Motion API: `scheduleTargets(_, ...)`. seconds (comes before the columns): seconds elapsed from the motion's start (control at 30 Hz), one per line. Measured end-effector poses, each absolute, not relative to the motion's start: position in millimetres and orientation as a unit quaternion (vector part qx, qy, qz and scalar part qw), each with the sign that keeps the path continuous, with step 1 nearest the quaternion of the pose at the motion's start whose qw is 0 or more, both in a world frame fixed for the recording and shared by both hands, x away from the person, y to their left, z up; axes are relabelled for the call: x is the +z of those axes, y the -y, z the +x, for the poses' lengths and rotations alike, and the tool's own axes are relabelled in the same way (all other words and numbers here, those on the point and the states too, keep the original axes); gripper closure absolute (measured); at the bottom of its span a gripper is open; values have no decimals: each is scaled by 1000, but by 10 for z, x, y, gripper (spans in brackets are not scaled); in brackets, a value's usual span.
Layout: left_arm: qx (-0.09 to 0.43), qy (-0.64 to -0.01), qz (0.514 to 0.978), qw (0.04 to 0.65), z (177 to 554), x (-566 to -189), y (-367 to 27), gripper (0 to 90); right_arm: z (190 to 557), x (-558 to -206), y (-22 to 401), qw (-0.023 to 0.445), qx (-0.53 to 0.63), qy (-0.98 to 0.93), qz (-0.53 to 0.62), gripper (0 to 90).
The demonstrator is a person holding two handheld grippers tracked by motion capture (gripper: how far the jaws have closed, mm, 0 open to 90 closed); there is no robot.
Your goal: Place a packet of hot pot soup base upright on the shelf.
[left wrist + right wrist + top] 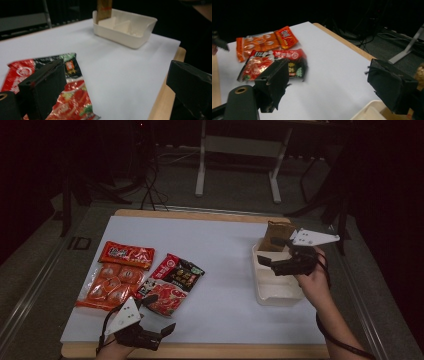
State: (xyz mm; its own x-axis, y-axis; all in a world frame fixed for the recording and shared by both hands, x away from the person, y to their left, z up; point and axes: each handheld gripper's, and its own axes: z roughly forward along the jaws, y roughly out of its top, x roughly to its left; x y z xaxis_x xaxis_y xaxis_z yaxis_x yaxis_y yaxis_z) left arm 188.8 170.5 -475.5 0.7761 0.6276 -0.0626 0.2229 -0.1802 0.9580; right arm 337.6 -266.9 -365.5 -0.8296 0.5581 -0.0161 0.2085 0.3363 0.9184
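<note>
A white divided tray [260, 292] sits at the right of the table, with a brown packet [278, 236] standing upright in its far compartment. My right gripper [270, 252] hovers over the tray's far end, jaws wide open and empty; the right gripper view looks between them [332, 82] toward the snack packets. At the near left edge my left gripper [160, 312] is open and empty, beside a red packet [162, 296]. In the left gripper view [117, 85] that red packet [72, 100] lies under the left jaw, and the tray [125, 37] is farther off.
Other snack packets lie at the left: an orange multi-pack [107, 287], a red-orange packet [126, 254] and a red-and-black packet [177, 271]. White paper [225, 245] covers the wooden table [200, 351]. Stands and cables are on the floor beyond the far edge.
</note>
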Motion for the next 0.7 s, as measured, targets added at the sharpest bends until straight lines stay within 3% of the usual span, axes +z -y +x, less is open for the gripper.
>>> scheduleTargets(0.17,174,-283,762,556,1962,-4603,-1736,35,3201,-3816,2645,144,536,-800,229,175)
scheduleTargets(0.4,171,-289,762,554,2053,-4542,-1746,35,3085,-3954,2612,148,528,-807,220,204)
scheduleTargets(0.7,178,-288,772,538,2177,-4432,-1764,33,2929,-4045,2523,130,535,-813,192,177)
